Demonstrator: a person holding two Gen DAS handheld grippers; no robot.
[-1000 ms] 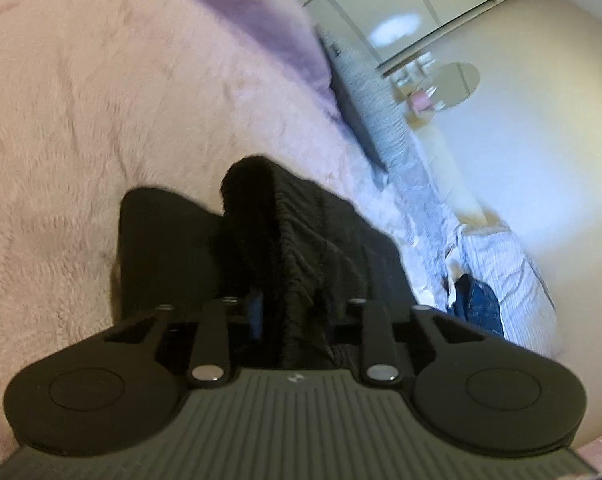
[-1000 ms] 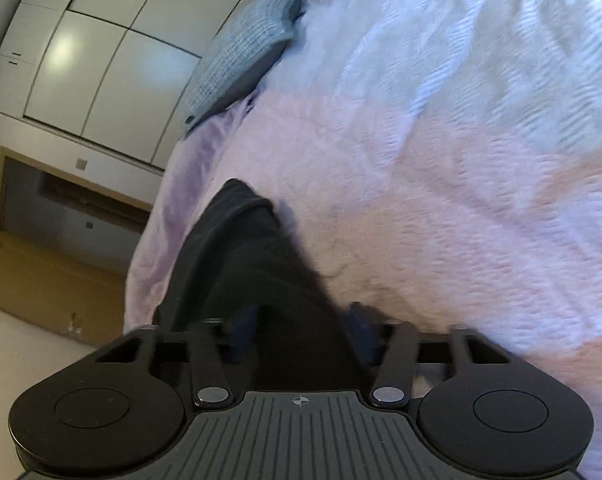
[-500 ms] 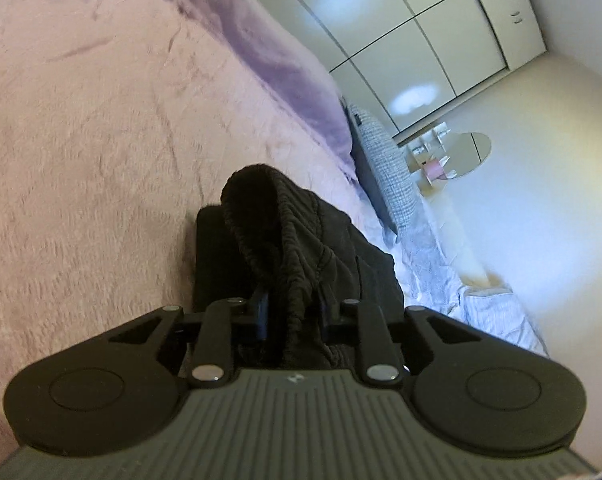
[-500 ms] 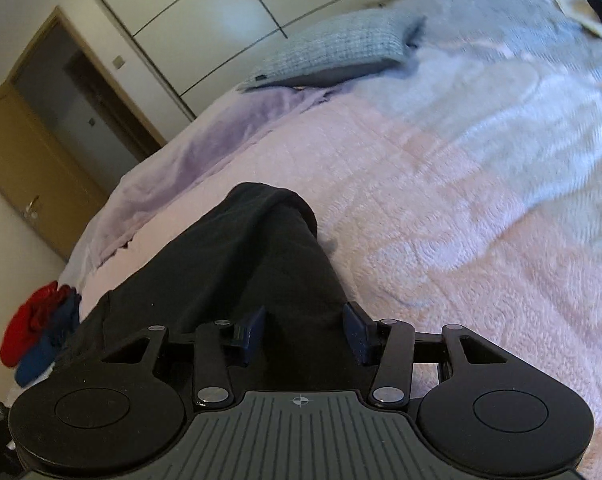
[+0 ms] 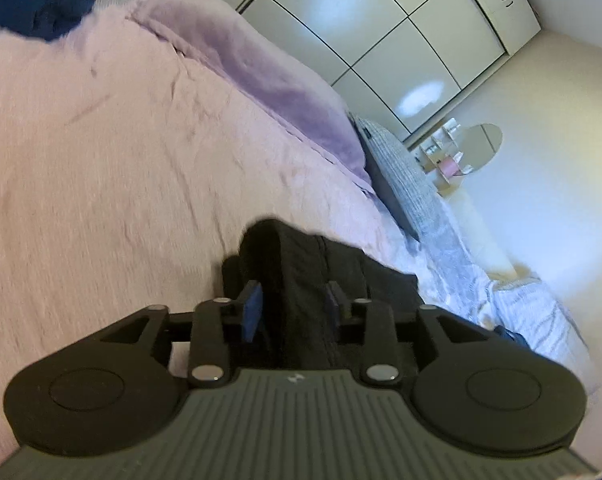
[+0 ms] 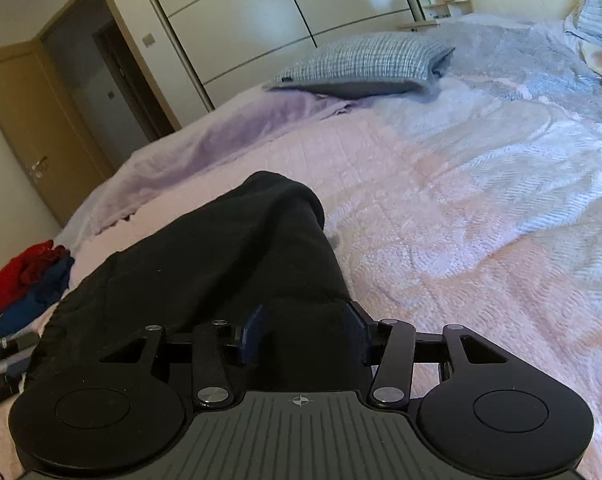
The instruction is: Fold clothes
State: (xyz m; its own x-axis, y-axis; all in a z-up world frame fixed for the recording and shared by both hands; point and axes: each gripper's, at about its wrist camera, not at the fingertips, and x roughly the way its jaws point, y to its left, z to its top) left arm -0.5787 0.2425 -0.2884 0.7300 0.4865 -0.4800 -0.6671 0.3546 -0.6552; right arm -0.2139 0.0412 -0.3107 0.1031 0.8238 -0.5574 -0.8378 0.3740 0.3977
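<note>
A black garment [image 6: 221, 248] lies bunched on the pink bedspread [image 6: 441, 220], its folded end raised toward both cameras. My right gripper [image 6: 304, 332] is shut on a thick fold of it, and the cloth fills the whole gap between the blue pads. In the left wrist view the same black garment [image 5: 301, 256] stands between the jaws of my left gripper [image 5: 293, 308]. Those jaws are opening: the left pad's blue face shows with a dark gap beside the cloth, while the right pad sits against it.
A pile of red and blue clothes [image 6: 25, 280] sits at the bed's far left edge. A lilac blanket [image 5: 269, 76] and a grey checked pillow [image 6: 365, 64] lie along the bed's far side. White wardrobe doors [image 6: 261, 20] and a wooden door [image 6: 33, 128] stand behind.
The left jaws have widened, and the cloth they squeezed now stands looser between them. The right view has rolled upright, with its grip unchanged. Both views have shifted across the bed.
</note>
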